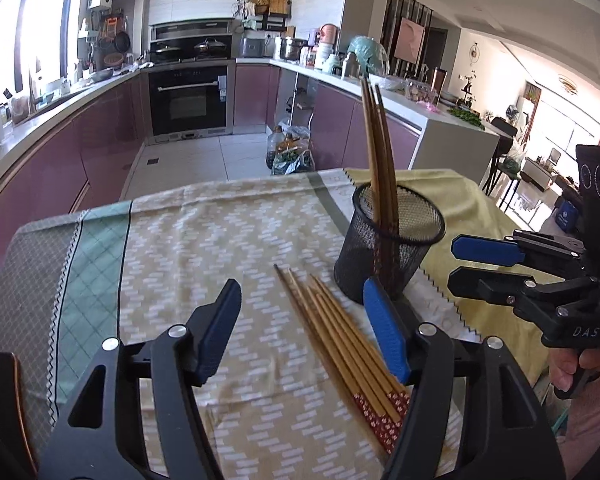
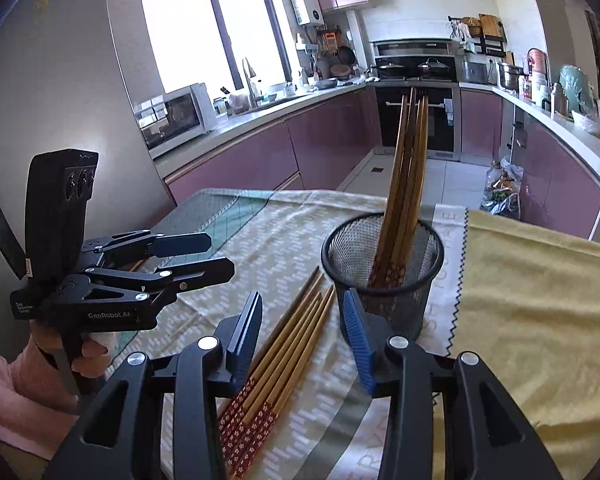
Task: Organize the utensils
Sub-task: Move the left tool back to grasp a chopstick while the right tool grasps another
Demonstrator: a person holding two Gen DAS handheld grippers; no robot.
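Note:
Several wooden chopsticks with red patterned ends (image 1: 340, 328) lie in a bundle on the tablecloth, also in the right wrist view (image 2: 284, 340). A black mesh cup (image 1: 388, 240) stands just behind them with several chopsticks (image 1: 380, 148) upright inside; it also shows in the right wrist view (image 2: 384, 272). My left gripper (image 1: 300, 304) is open and empty, low over the bundle. My right gripper (image 2: 304, 320) is open and empty, over the bundle beside the cup. Each gripper shows in the other's view: the right (image 1: 456, 264), the left (image 2: 220, 256).
A patterned cloth (image 1: 204, 240) and a yellow cloth (image 2: 540, 300) cover the table. Behind are purple kitchen cabinets (image 1: 80, 152), an oven (image 1: 188, 100), a microwave (image 2: 176, 116) and bags on the floor (image 1: 290, 152).

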